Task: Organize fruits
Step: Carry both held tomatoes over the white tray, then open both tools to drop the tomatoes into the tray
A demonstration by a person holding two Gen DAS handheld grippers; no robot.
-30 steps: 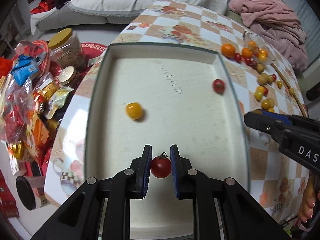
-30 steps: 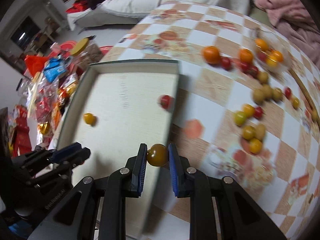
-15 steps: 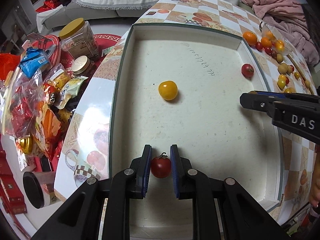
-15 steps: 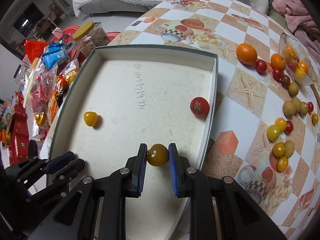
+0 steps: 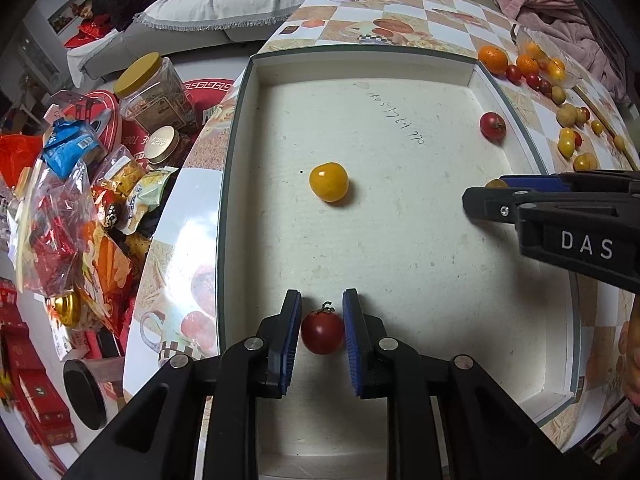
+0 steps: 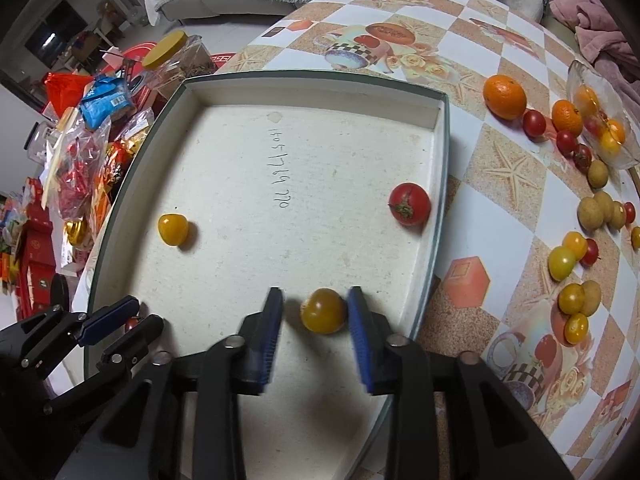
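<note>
With the right gripper spread clear of its yellow tomato in the tray, lift straight up, then part the left gripper, closed on the red tomato, low.

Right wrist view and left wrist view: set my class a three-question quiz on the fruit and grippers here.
1. True or false: the right gripper is shut on the amber tomato.
2. How many fruits lie in the tray outside both grippers?
3. What sits between the fingers of the left gripper: A an orange, B a dark red tomato, C a lemon?
Key: 1 false, it is open; 2 two; 3 B.
</note>
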